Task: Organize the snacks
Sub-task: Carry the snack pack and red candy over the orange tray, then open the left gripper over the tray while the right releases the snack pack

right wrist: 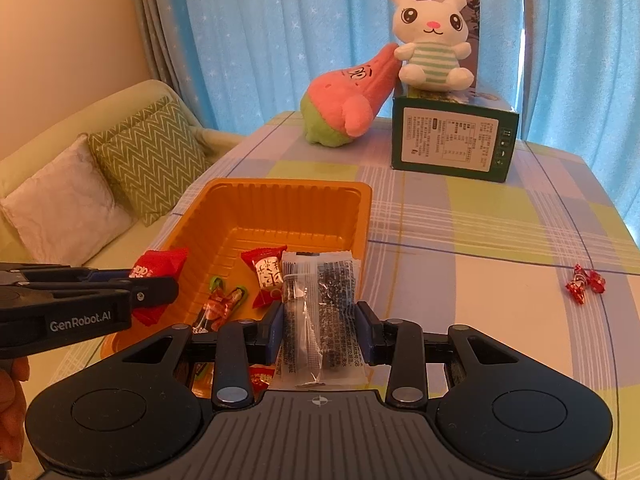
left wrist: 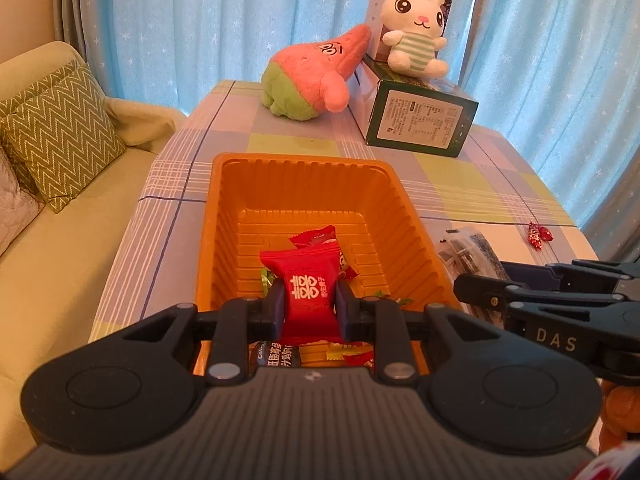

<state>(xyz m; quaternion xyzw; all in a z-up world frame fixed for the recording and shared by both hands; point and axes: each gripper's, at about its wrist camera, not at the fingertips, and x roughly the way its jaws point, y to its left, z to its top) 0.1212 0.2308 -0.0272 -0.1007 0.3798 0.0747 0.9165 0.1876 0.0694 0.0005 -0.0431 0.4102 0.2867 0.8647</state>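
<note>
Left to right: sofa (left wrist: pixel 52 216) with a green zigzag cushion (left wrist: pixel 60 128) sits at the far left, beside the table. My left gripper (left wrist: pixel 309 304) is pinching a red snack packet (left wrist: pixel 306 288), pads pressed on both of its sides, packet upright between them. It hangs over the near end of the orange tray (left wrist: pixel 304 168), above the tray floor and not resting on it. In the tray: another red-wrapped snack (left wrist: pixel 316 236) behind the held one, plus a dark-labelled packet (left wrist: pixel 276 358) and more small wrapped candies at the near edge, partly hidden under my fingers. The right wrist view shows a red-and-white packet (right wrist: pixel 269 272) and a green-tipped candy (right wrist: pixel 222 300) on the tray floor. Tray sits on the checked tablecloth (left wrist: pixel 460 196). Behind it, a pink-and-green plush (left wrist: pixel 316 76) leans against a green box (left wrist: pixel 420 120), with a white bunny plush (left wrist: pixel 414 28) sitting on top of the box. My right gripper (right wrist: pixel 320 330) is clamped on a clear packet with dark contents (right wrist: pixel 320 304), pads touching its left and right edges, packet standing roughly upright. It's positioned at the tray's right rim; can't tell whether it's over the tray or over the cloth just beside it. Far right on the cloth, well apart from the tray, lies a small red foil candy (right wrist: pixel 585 282). Blue curtain (right wrist: pixel 280 40) behind everything.
</note>
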